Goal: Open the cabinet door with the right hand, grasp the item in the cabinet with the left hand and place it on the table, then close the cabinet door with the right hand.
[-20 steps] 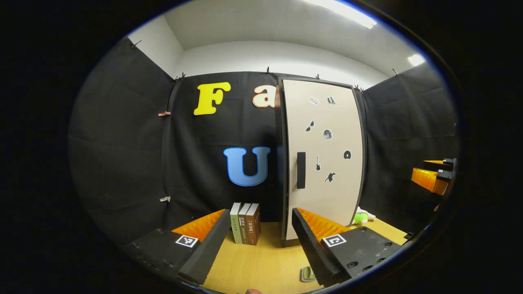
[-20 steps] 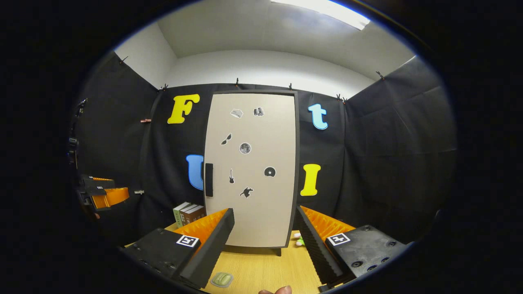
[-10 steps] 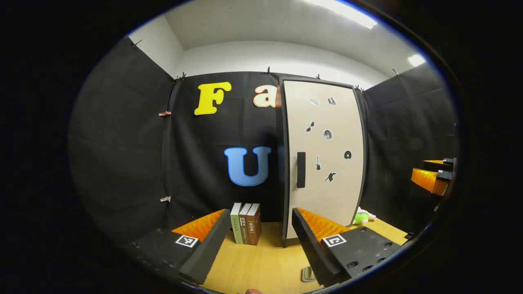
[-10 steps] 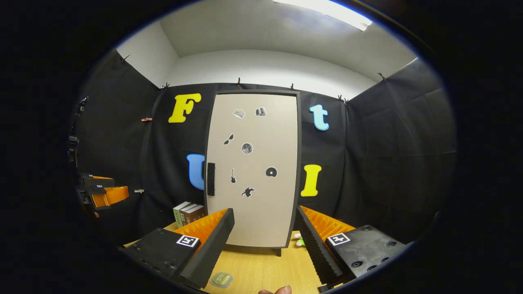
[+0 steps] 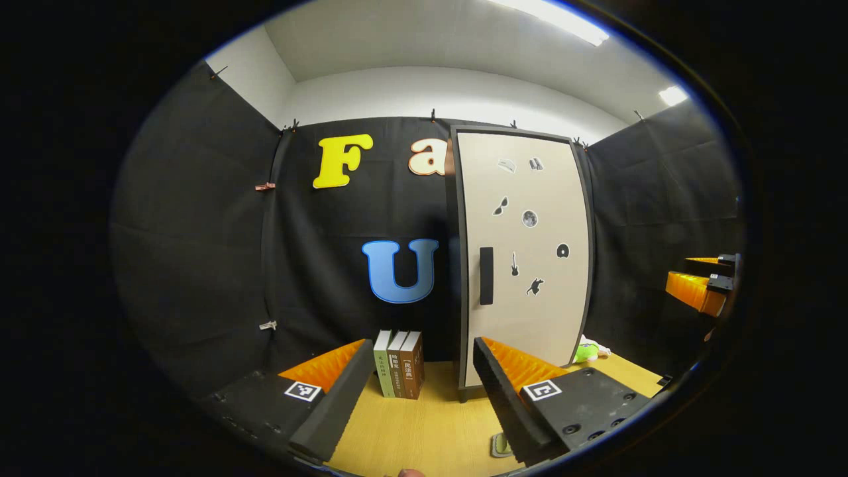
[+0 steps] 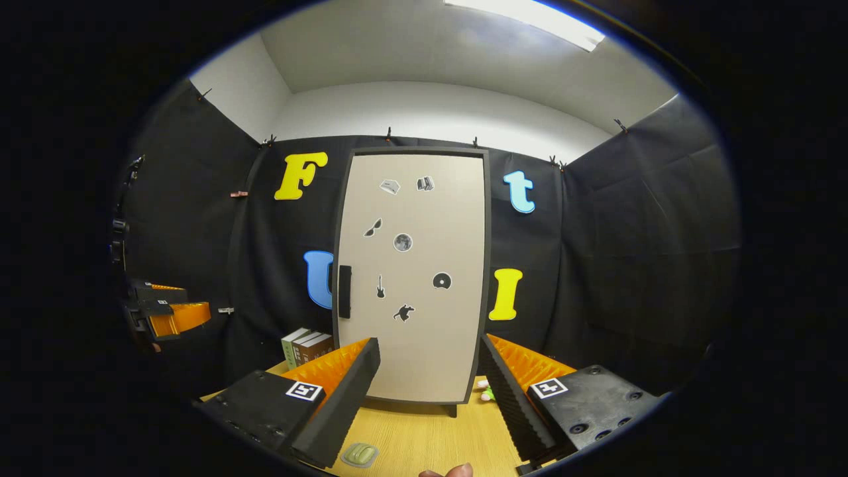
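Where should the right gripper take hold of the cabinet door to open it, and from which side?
Grip the black handle, an upright bar near the door's left edge. The right gripper is open and level; coming straight from the front, its fingers would likely close on the bar's two long sides. The handle at the left edge suggests hinges on the right, so pull toward you.

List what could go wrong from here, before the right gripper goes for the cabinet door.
1. The handle is a slim vertical bar at the door's left edge; the open right gripper sits off to its right and might miss it.
2. The books stand close beside the cabinet, so the left gripper could topple them.
3. The small pad on the table could be knocked.
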Tool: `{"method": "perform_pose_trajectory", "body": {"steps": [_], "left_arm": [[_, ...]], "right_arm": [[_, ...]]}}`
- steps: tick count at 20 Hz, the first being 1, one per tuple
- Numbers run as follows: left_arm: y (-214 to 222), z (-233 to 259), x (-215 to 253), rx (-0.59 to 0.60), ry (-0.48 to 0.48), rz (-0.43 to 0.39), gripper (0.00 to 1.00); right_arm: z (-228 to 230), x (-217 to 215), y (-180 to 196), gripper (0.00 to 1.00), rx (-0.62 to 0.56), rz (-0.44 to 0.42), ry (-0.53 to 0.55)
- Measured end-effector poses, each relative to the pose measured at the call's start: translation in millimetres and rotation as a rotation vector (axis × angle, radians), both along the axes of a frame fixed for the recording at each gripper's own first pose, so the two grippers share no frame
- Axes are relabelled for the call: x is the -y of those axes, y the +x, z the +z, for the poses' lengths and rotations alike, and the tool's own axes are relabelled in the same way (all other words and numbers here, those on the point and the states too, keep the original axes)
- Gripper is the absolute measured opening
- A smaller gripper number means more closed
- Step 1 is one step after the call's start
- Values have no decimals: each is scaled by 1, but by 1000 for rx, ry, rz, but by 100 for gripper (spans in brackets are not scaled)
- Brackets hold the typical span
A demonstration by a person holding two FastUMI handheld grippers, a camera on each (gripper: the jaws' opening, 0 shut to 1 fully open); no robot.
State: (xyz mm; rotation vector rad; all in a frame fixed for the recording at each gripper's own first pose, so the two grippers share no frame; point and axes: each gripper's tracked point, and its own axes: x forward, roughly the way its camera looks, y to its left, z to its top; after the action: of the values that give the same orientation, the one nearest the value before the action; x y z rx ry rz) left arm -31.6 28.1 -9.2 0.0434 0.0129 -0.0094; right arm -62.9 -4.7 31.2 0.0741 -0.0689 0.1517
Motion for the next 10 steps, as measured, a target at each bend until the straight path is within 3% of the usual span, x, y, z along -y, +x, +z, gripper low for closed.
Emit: {"method": "perform_pose_trajectory", "body": {"steps": [10], "left_arm": [[2, 0, 3, -1, 2, 0, 95]], "right_arm": [[3, 1, -10, 98, 1, -1, -2]]}}
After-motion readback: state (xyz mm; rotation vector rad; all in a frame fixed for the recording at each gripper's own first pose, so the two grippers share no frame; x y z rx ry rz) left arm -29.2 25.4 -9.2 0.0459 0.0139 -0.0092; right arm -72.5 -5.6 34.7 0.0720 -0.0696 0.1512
